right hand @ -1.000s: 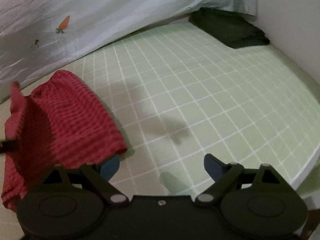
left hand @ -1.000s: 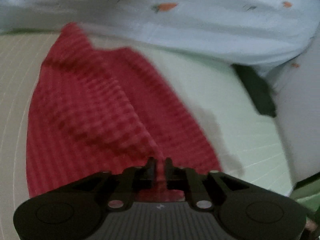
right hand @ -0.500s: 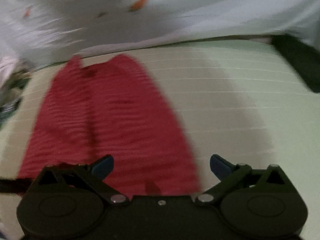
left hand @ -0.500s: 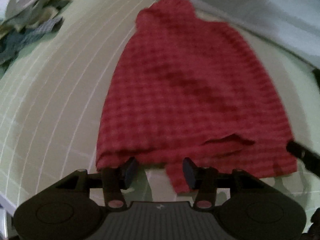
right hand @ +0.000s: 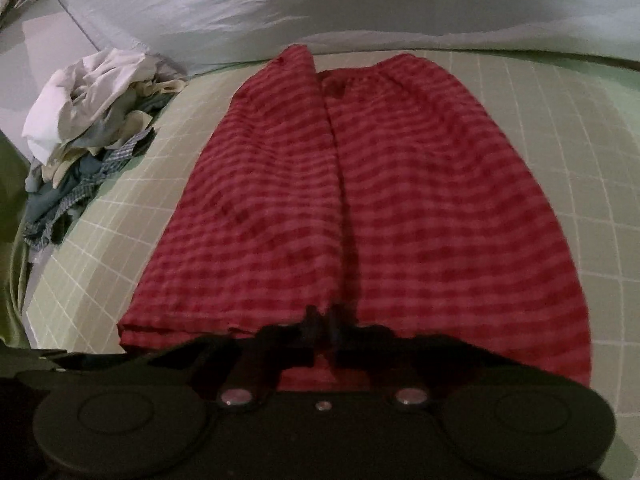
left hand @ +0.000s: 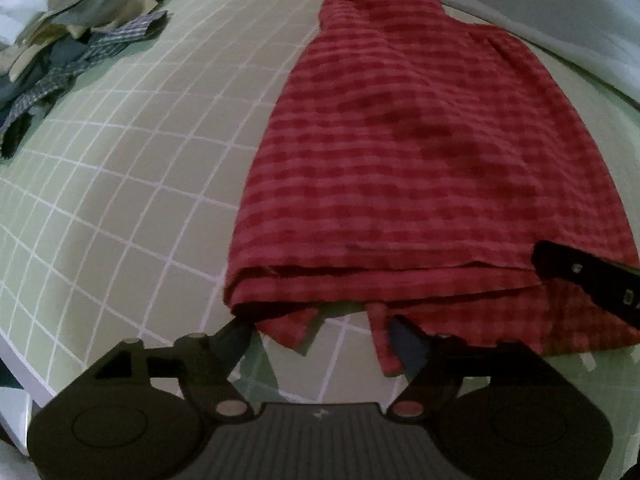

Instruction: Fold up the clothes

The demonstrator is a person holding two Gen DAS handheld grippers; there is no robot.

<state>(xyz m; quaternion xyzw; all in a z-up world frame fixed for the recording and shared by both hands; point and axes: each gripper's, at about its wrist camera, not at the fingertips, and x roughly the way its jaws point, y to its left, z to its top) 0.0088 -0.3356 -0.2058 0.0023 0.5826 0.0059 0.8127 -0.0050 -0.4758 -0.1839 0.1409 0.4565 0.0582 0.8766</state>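
A red checked garment [left hand: 420,152] lies folded lengthwise on the green grid mat [left hand: 132,184]. My left gripper [left hand: 322,336] hangs over its near hem with its jaws opening. Loose red flaps and bare mat lie between its fingers, and the pads do not press on them. In the right wrist view the same garment [right hand: 440,208] stretches away from me, with a ridge running down its middle. My right gripper [right hand: 322,320] is shut on the near hem at the foot of that ridge. It also shows as a dark finger [left hand: 588,284] at the right of the left wrist view.
A pile of loose clothes [right hand: 88,128] sits at the mat's far left, also in the left wrist view [left hand: 60,40]. A pale blue sheet with carrot prints [right hand: 280,8] runs along the back. The mat's edge [left hand: 24,372] is close on the near left.
The left gripper let go of the red hem and spread its jaws. The right gripper swung left over the garment and closed on its near edge. The garment now lies flatter.
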